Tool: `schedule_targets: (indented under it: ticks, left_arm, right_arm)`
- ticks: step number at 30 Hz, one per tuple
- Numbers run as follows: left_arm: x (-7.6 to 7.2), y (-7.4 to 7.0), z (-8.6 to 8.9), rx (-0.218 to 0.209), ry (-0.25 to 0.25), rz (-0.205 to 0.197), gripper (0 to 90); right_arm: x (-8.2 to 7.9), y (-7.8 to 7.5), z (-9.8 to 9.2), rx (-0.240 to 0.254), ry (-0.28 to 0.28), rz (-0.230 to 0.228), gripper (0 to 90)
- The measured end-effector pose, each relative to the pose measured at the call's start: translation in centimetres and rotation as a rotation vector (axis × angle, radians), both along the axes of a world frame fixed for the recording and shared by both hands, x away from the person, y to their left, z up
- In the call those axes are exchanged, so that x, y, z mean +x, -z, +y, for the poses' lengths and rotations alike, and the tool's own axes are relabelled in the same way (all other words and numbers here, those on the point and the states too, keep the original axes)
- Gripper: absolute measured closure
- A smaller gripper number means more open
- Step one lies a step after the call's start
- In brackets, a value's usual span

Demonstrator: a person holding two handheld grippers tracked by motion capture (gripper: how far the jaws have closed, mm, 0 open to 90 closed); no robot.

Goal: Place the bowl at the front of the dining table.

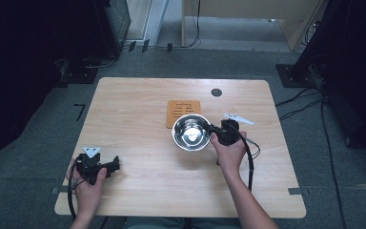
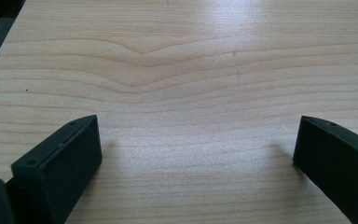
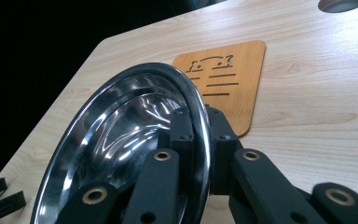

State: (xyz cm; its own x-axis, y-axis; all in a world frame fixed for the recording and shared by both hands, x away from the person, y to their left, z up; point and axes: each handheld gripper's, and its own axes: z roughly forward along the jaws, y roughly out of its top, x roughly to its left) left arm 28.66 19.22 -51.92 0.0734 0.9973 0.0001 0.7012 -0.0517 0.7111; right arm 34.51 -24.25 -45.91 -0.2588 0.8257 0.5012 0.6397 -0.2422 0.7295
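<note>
Carrying looks like the step in hand: the right tongs (image 1: 213, 130) are clamped on the rim of the steel bowl (image 1: 191, 132), held near the bench's (image 1: 138, 109) middle, just in front of the wooden trivet (image 1: 183, 113). Toward the near left corner, the left tongs (image 1: 114, 164) rest with jaws apart, gripping nothing. Next, I judge, the bowl wants lowering level onto the trivet before release. Beyond the pale wood bench lie grey carpet (image 1: 248, 62), cables (image 1: 310, 98) and dark stands.

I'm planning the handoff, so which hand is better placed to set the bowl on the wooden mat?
Right. The right gripper already clamps the bowl by its rim, beside the mat. The left gripper rests open at the table's near left, far from both.
</note>
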Motion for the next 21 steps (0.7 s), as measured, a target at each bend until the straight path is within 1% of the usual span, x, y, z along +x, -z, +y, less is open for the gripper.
schedule_targets:
  ticks: [3, 9, 13, 21]
  left_arm:
    - [0.0, 0.0, 0.0, 0.0, 0.0, 0.0, 0.9]
    - [0.0, 0.0, 0.0, 0.0, 0.0, 0.0, 0.9]
    - [0.0, 0.0, 0.0, 0.0, 0.0, 0.0, 0.9]
    - [0.0, 0.0, 0.0, 0.0, 0.0, 0.0, 0.9]
  right_arm:
    - [0.3, 0.1, 0.1, -0.004, 0.004, -0.001, 84.5]
    - [0.9, 0.2, 0.4, 0.002, 0.018, 0.006, 84.5]
    - [1.4, 0.2, 0.6, 0.006, 0.025, 0.003, 84.5]
    - [2.3, 0.3, 0.9, -0.001, 0.042, 0.006, 84.5]
